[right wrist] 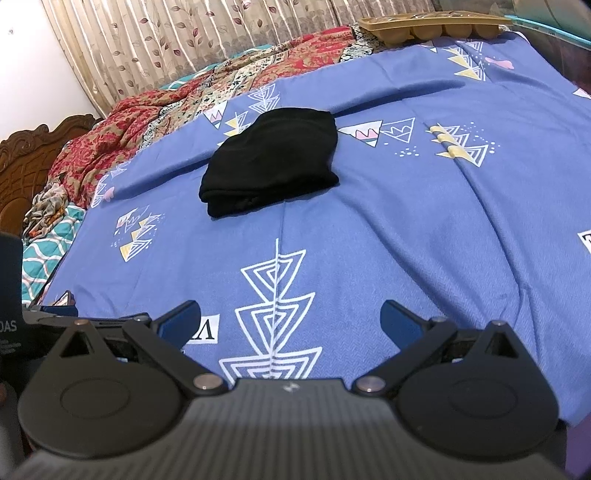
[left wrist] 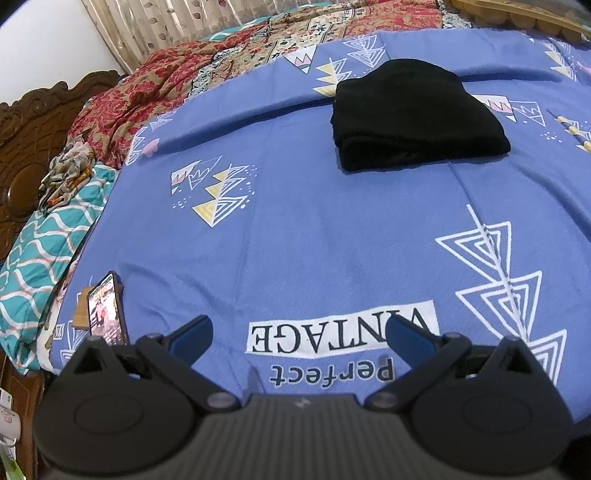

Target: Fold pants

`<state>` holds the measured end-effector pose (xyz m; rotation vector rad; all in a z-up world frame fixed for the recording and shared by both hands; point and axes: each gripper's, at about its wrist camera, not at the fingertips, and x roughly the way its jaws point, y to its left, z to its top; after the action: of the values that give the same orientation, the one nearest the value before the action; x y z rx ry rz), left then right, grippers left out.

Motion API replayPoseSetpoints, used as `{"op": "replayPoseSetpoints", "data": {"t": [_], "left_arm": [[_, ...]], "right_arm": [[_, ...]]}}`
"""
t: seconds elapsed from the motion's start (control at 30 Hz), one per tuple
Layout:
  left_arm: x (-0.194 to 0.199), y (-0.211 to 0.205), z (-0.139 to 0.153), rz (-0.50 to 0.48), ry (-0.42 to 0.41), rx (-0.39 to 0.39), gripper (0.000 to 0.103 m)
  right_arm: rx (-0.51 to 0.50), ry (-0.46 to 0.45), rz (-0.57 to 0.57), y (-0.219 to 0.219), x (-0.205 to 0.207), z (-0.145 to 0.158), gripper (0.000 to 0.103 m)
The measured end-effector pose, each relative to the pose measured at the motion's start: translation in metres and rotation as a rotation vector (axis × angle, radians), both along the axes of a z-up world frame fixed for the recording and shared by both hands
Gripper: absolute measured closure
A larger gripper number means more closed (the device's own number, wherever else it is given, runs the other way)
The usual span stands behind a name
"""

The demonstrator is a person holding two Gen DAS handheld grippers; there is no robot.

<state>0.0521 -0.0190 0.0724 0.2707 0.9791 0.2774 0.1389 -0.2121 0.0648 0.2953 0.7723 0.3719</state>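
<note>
Black pants (left wrist: 413, 114) lie folded into a compact bundle on the blue patterned bedsheet (left wrist: 314, 229), far ahead of both grippers; they also show in the right wrist view (right wrist: 273, 158). My left gripper (left wrist: 299, 332) is open and empty, held above the near part of the sheet over the "VINTAGE" print. My right gripper (right wrist: 290, 317) is open and empty, above the white triangle print, well short of the pants.
A phone (left wrist: 105, 310) lies at the sheet's near left edge. A red floral quilt (left wrist: 155, 85) and teal bedding (left wrist: 44, 251) are bunched at the left by the carved wooden headboard (left wrist: 22, 140). A tan tray (right wrist: 432, 26) sits at the far side. Curtains hang behind.
</note>
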Motion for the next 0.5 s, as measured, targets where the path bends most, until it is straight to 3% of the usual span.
{"op": "replayPoseSetpoints", "data": {"t": [0.5], "left_arm": [[0.0000, 0.0002, -0.0022, 0.004, -0.004, 0.042, 0.000]], "right_arm": [[0.004, 0.009, 0.004, -0.0016, 0.0010, -0.0021, 0.000]]}}
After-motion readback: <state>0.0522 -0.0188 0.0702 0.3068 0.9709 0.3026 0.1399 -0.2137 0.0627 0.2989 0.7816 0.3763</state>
